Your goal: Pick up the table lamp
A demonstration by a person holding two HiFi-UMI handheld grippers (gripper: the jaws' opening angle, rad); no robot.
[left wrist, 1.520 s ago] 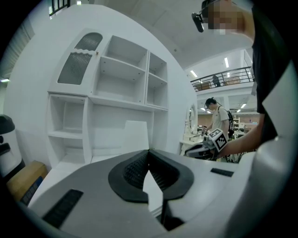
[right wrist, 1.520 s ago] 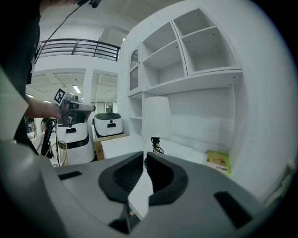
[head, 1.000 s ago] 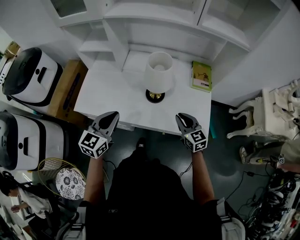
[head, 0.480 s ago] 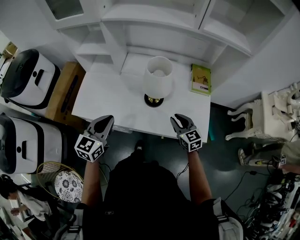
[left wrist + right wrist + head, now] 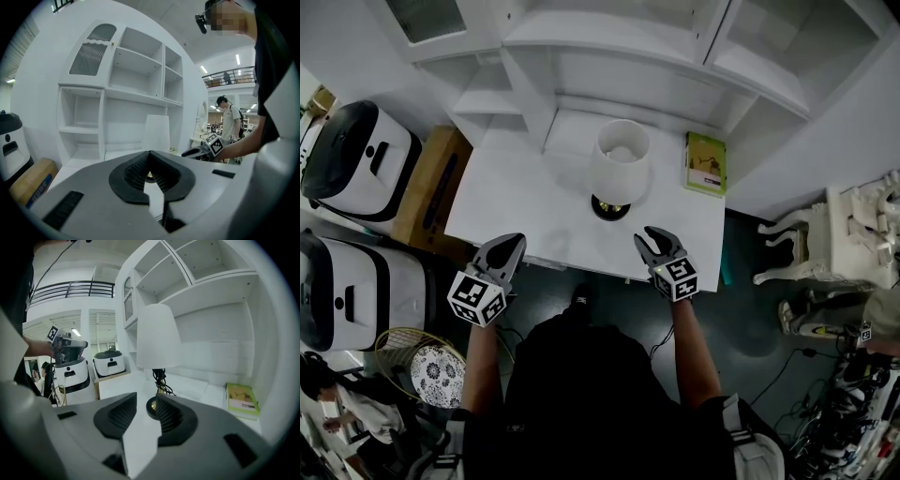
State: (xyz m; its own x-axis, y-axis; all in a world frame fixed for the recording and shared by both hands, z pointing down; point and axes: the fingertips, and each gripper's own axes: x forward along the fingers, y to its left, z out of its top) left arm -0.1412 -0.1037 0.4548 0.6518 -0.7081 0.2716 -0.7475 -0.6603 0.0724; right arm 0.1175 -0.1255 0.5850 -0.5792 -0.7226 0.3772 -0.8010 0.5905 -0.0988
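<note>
The table lamp, with a white shade [image 5: 621, 159] and a dark round base [image 5: 610, 208], stands upright at the middle back of the white table [image 5: 516, 187]. My right gripper [image 5: 652, 239] hovers over the table's front edge, just in front of the lamp and slightly to its right. Its jaws are opening with nothing between them. In the right gripper view the lamp [image 5: 158, 336] rises ahead and its base [image 5: 152, 405] shows through the gap. My left gripper [image 5: 508, 246] is shut and empty, at the front edge left of the lamp. The shade [image 5: 156, 133] shows beyond it.
A green book [image 5: 706, 163] lies at the table's back right. White shelving [image 5: 609, 56] stands behind the table. A dark cord [image 5: 161, 378] is bundled on the lamp's stem. Two white-and-black machines [image 5: 356, 150], a cardboard box [image 5: 436, 183] and a basket [image 5: 412, 352] are at the left.
My right gripper has moved left toward the lamp and its jaws have parted. The left gripper has shifted slightly along the table's front edge and stays shut.
</note>
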